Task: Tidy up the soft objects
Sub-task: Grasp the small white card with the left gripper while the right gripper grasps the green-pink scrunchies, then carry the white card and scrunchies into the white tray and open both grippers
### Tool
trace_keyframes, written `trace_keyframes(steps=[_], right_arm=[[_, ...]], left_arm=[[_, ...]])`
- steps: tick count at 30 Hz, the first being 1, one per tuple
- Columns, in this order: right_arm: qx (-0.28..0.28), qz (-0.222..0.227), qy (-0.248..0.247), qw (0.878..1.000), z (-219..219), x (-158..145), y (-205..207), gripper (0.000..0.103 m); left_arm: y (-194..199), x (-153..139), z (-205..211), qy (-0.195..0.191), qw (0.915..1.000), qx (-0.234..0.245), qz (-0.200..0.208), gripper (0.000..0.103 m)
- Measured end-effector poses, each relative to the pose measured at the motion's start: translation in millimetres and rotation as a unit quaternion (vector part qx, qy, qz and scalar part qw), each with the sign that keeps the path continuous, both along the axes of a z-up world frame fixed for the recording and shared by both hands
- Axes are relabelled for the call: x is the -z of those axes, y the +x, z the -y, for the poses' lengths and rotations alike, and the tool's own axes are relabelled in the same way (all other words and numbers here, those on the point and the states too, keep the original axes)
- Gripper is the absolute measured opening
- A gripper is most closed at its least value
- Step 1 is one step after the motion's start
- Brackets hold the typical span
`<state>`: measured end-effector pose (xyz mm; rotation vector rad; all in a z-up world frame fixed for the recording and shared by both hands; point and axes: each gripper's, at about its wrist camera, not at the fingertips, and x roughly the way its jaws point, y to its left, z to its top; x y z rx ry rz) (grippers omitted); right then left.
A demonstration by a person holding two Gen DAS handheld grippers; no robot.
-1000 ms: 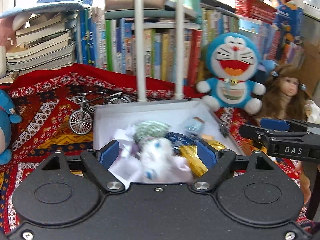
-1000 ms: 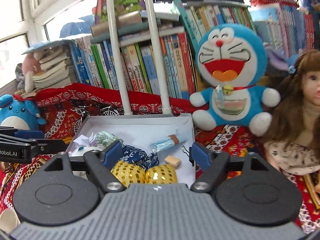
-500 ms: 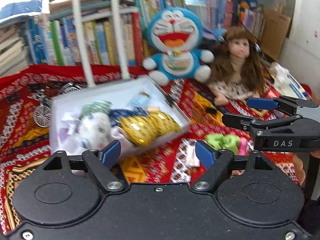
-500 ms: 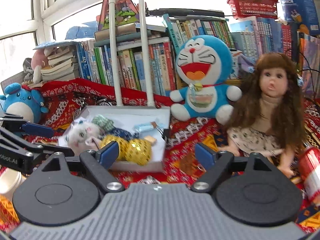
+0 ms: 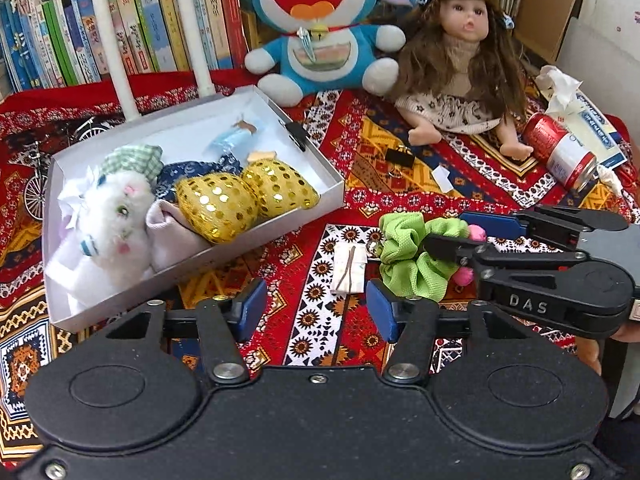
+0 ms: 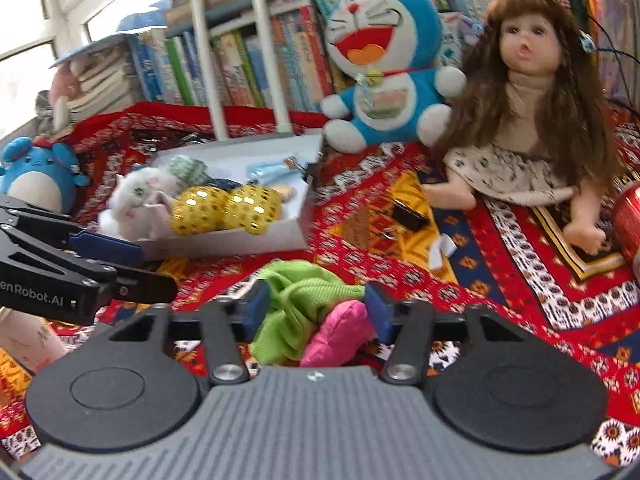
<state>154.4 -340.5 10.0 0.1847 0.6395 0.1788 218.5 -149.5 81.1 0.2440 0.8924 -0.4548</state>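
A white box on the patterned cloth holds a white plush cat, two gold sequin pouches and other soft items. It shows in the right wrist view too. A green scrunchie with a pink piece lies on the cloth right of the box. My right gripper is open, its jaws around the scrunchie and pink piece. My left gripper is open and empty over the cloth, just left of the scrunchie.
A blue Doraemon plush and a long-haired doll sit behind, before a row of books. A red can, a binder clip, a small paper tag and a toy bicycle lie around.
Both grippers have pulled back from the box and swung right and down. The right gripper has come down over the green scrunchie, and the left gripper now hovers beside it.
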Motion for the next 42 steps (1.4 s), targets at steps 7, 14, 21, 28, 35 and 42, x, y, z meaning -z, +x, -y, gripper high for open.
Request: trace_keyframes(steps=[7, 14, 21, 28, 35, 42], right_arm=[[0.044, -0.006, 0.038, 0.998, 25.3, 7.0, -7.8, 0.038], [0.049, -0.012, 0.044, 0.998, 34.8, 17.4, -16.1, 0.039], [0.045, -0.013, 0.051, 0.998, 36.9, 23.2, -20.0, 0.04], [0.034, -0.02, 0.066, 0.997, 35.2, 31.2, -18.7, 0.043], [0.035, 0.005, 0.088, 0.995, 34.2, 26.7, -27.3, 0.036], [0.032, 0.032, 0.086, 0.995, 22.6, 7.9, -37.2, 0.035]], left_arm=[[9.8, 18.3, 17.5, 0.024, 0.9997, -0.009, -0.001, 0.054], [21.1, 34.2, 32.4, 0.039, 0.9991, -0.018, -0.004, 0.054], [26.7, 47.5, 41.0, 0.04, 0.9989, -0.017, -0.016, 0.043], [23.4, 51.3, 42.5, 0.032, 0.9993, -0.014, -0.015, 0.024], [14.3, 40.5, 34.9, 0.018, 0.9996, -0.021, -0.001, 0.023], [-13.3, 22.7, 15.7, -0.01, 0.9994, -0.031, 0.016, 0.023]])
